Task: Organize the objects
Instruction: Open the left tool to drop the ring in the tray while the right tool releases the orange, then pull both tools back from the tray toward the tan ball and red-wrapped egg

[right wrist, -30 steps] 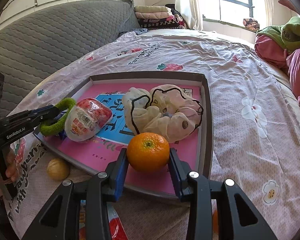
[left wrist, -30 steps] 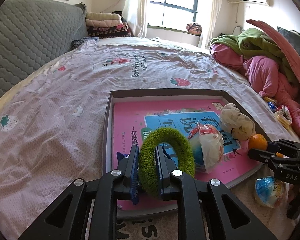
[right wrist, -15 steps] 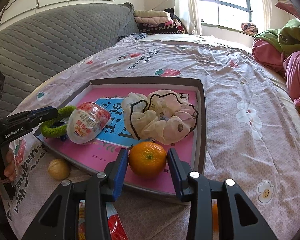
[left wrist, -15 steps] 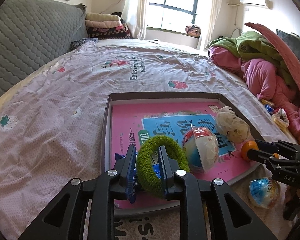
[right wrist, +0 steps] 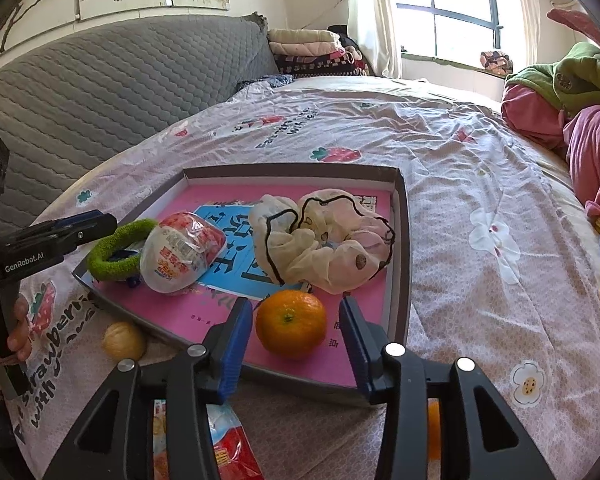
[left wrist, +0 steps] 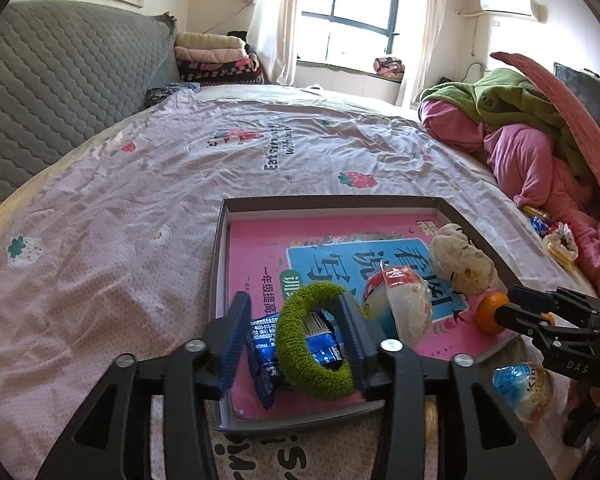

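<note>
Orange (right wrist: 291,324) near tray (right wrist: 404,240) front rim, bedsheet (right wrist: 480,184) bare beyond

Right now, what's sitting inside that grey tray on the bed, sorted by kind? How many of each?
In the grey tray, on the pink book:
Hair scrunchies: 2, the green scrunchie and the cream scrunchie
Oranges: 1, the orange
Wrapped round snacks: 1, the red-and-white wrapped ball
Blue packets: 1, the blue packet under the green scrunchie
Books: 1, the pink book
Total: 6
</note>
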Motion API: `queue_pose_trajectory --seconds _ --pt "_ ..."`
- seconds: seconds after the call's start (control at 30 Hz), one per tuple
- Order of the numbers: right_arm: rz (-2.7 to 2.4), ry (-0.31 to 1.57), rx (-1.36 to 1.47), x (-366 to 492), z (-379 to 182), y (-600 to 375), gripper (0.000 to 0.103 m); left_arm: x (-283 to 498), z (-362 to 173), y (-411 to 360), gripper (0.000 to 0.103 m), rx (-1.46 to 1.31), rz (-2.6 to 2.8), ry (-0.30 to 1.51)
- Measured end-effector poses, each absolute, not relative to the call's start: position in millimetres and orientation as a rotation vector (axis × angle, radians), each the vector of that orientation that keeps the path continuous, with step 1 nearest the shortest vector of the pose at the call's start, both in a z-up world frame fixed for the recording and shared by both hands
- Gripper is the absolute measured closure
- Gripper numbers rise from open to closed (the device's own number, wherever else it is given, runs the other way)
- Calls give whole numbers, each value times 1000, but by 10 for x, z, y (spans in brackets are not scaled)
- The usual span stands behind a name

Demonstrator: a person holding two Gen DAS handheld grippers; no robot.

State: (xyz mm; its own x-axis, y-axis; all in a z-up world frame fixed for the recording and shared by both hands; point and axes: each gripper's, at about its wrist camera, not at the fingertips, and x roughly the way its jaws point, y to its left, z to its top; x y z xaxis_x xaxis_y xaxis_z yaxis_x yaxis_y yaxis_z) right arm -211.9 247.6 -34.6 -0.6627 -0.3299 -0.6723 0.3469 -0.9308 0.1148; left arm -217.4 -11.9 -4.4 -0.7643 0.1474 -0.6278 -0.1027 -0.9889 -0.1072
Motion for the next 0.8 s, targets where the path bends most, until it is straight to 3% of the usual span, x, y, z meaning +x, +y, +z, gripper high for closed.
queue_pose_trajectory --seconds 0.8 --pt "-2598 -7 906 -1900 -132 2513 47 -1906 146 -21 38 -957 2818 -59"
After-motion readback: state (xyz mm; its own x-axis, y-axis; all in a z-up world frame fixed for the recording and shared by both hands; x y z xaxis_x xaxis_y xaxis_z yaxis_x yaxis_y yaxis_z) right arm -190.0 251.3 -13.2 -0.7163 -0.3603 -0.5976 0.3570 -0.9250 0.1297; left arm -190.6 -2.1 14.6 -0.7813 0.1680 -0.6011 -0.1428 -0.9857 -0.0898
